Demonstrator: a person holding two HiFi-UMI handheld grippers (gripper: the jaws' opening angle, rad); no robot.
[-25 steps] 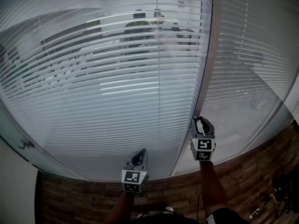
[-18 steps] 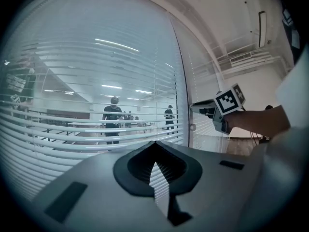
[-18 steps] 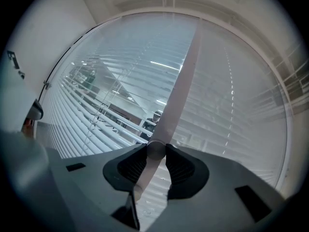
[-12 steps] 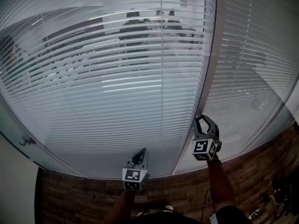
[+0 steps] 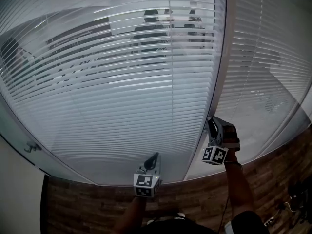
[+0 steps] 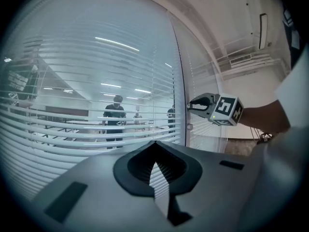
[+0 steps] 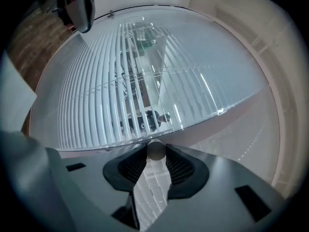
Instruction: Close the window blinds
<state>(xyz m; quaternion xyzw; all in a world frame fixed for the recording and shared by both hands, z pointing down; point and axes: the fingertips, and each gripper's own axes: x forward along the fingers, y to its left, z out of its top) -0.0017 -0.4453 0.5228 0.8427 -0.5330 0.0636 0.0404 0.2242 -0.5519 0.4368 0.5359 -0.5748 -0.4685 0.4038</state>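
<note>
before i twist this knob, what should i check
1. Grip: ok, the right claw is pinched on the knob.
2. Slats shut: not ok, the blind has gaps in its upper part and people show through.
3. Other hand clear: ok, the left claw is shut, empty and touching nothing.
4. Whether the neighbouring blind is shut: cannot tell.
5. Turn left in the knob: cannot tell.
</note>
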